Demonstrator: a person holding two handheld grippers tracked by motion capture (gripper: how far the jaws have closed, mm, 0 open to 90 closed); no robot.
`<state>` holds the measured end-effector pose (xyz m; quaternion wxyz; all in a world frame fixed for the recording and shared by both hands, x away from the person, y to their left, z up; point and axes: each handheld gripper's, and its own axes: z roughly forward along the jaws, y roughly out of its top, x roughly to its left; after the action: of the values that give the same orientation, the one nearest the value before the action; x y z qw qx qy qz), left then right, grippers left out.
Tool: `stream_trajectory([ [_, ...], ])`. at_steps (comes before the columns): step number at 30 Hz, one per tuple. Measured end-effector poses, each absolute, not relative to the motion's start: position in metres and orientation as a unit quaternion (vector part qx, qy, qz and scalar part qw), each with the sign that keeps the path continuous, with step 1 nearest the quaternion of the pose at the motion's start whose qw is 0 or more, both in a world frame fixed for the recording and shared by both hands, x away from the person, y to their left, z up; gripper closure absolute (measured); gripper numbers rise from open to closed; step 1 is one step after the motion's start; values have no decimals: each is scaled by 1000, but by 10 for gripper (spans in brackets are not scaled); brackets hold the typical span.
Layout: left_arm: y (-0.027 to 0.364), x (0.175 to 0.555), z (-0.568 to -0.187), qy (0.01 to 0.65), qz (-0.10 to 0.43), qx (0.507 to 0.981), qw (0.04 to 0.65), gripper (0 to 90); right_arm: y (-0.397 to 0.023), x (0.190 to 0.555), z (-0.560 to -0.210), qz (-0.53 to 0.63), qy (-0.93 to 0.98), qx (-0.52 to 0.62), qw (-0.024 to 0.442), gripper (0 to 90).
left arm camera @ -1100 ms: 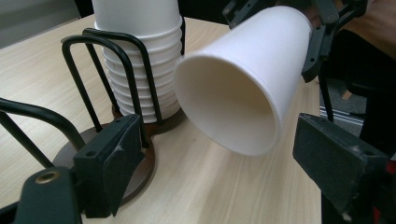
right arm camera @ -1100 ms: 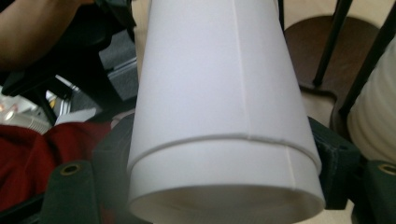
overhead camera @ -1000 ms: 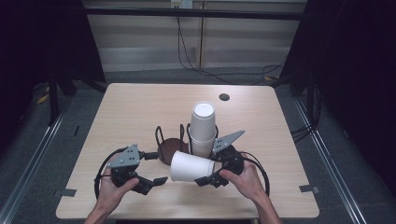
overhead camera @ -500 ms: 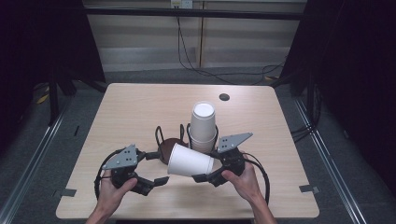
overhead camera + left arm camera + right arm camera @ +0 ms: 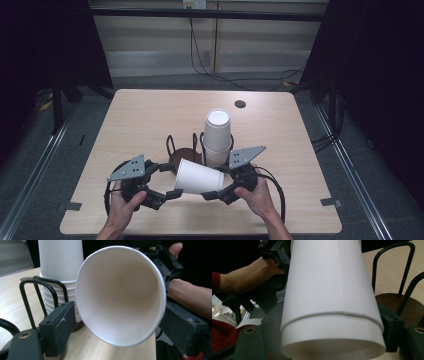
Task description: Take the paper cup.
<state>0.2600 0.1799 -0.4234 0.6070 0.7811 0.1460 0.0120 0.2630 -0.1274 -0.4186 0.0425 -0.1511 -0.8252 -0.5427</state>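
A paper cup (image 5: 199,177) lies on its side in the air between your two grippers, just in front of the wire cup rack (image 5: 186,148), which serves here as the landmark. Your right gripper (image 5: 223,190) holds the cup by its base end: in the right gripper view the cup (image 5: 329,300) sits between the two black jaws, which press on its sides, and a ridge ringing the wall suggests two nested cups rather than one, though this is not certain. Your left gripper (image 5: 172,194) meets the cup at its open mouth. In the left gripper view the rim (image 5: 120,295) faces the camera and lies between the jaws, one jaw low to the left and one to the right of it; the right one appears to touch the wall, but whether both pads truly press cannot be told, so treat this claw as narrowed around the rim, grip unconfirmed.

Behind the held cup, on the right side of the rack, stands a tall stack of cups (image 5: 217,137), upright in its wire loop. The rack's left place shows only its dark round base (image 5: 189,155), with no cup in it.

Judged progress: one cup has been taken clear of the stack and is held level in front of the rack; that much is done. What is left, as it seems, is to pull the cup free at its mouth if it is a nested pair, turn it upright, and set it in the empty left place of the rack.
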Motion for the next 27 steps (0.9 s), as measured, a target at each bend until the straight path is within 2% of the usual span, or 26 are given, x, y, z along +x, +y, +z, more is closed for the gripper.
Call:
stream_trajectory([
  [5,177,262,-425,153,18,783,603,37,-126,263,-420,-541,-827,-147,50,249],
  [7,174,262,-425,155,3,779,608,2,-125,262,-419,-542,-826,-143,52,249],
  [27,155,262,-419,143,-27,785,602,38,-123,260,-419,-542,-829,-128,59,248],
])
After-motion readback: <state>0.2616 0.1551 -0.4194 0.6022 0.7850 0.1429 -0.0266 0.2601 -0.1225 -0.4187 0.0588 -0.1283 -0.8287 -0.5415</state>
